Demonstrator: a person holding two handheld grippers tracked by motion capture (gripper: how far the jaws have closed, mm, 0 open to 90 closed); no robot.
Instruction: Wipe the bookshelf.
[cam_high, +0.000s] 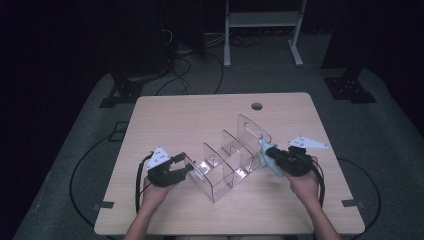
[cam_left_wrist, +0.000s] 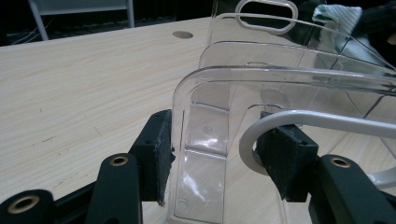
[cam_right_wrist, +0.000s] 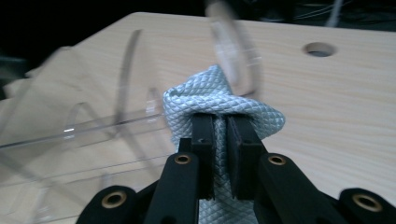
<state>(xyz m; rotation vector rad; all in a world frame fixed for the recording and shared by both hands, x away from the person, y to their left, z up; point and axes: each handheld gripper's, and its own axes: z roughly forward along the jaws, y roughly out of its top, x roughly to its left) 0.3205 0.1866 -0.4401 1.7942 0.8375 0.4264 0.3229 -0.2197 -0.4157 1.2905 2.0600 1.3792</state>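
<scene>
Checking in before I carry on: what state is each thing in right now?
Clear rack: upright on the table, nothing in its slots.
Cloth: bunched, pinched at the rack's tall end.
Left gripper: clamped on the rack's low end wall.
Right gripper: shut on the cloth.

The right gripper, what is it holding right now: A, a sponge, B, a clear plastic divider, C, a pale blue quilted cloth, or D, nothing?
C: in the right gripper view the right gripper has its jaws pinched shut on a bunched, diamond-textured pale blue cloth, close beside the clear organizer.
</scene>
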